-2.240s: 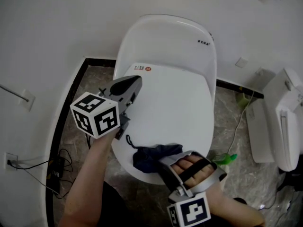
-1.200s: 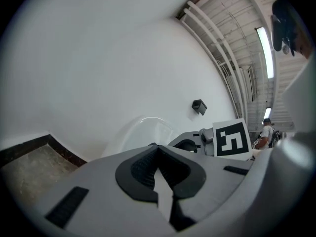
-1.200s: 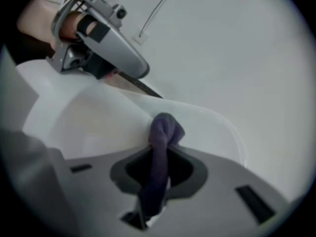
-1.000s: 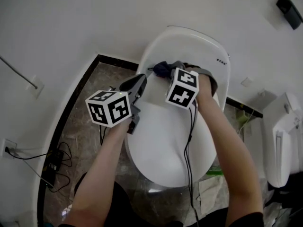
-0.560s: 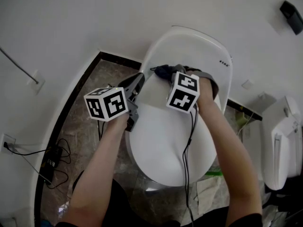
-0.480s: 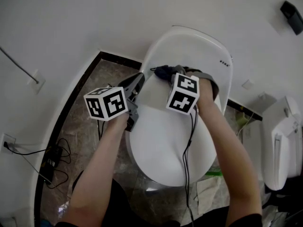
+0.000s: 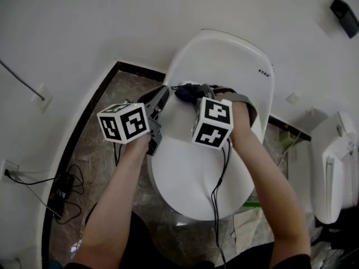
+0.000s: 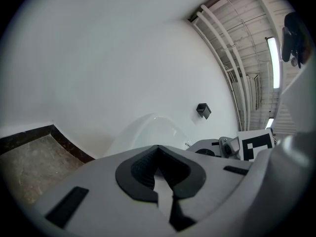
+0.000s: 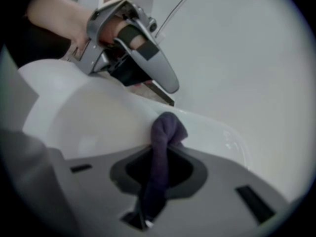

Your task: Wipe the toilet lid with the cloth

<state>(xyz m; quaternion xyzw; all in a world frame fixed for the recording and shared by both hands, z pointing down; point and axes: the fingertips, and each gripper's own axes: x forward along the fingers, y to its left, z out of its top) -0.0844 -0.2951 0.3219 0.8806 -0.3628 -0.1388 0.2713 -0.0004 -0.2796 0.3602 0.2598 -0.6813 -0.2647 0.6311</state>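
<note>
Toilet lid (image 7: 188, 175) is closed and lies lengthwise in front of the person, its hinge end toward the wall. The wipe is judged to be working from that far end.

Right tongs (image 7: 197, 90) are clamped on the cloth (image 7: 187, 92), which stands up between the jaws as a dark bunched roll (image 9: 168, 127). Its free end appears to touch the lid near the hinge. Left tongs (image 7: 159, 96) have their jaws together with nothing between them and sit just beside the lid's left rim, close to the cloth.

Because the cloth is bunched, its contact patch is small. The operator should tilt the right tongs so fabric, not the hard jaw tips, meets the surface, and should use overlapping strokes. The left tongs should stay outside the stroke path. The cable (image 7: 220, 170) over the lid should be kept clear of the wiped area.
</note>
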